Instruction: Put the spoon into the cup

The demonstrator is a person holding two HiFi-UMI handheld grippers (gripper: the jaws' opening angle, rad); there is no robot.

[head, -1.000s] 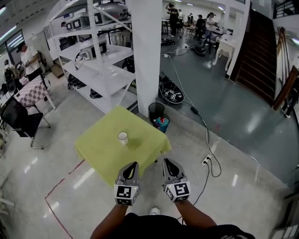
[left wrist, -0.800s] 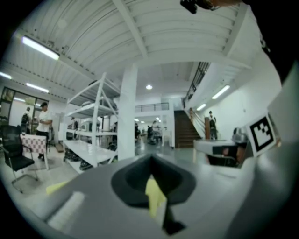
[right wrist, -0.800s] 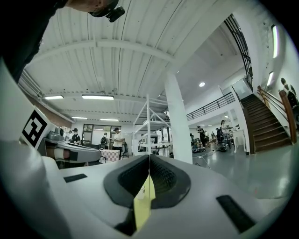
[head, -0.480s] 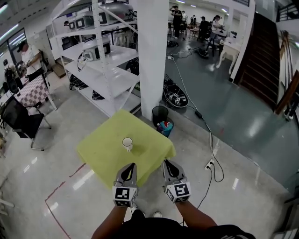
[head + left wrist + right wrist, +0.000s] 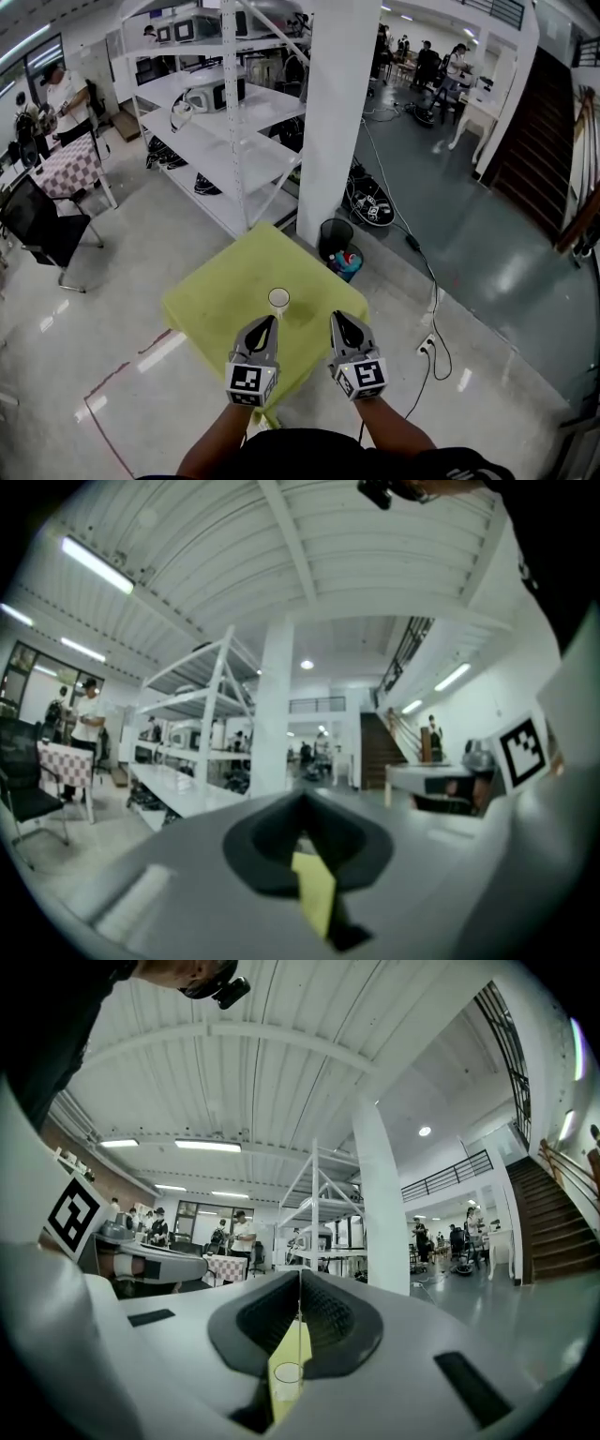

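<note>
Left gripper [image 5: 266,323]: we read its jaws as pressed together with nothing between them. Only a sliver of the yellow-green tablecloth [image 5: 211,300] shows under the tips. The white cup [image 5: 278,300] stands upright on that cloth, near its front edge, just ahead of both grippers and touching neither. Right gripper [image 5: 336,321]: jaws likewise closed tip to tip and empty; we glimpse the cup through the low gap beneath them. A black waste bin [image 5: 336,236] stands beyond the table's right corner.

No readable text, label, brand or number anywhere; only letterless black-and-white square markers [image 5: 247,379] on the left gripper [image 5: 269,323] and right gripper [image 5: 337,320].
</note>
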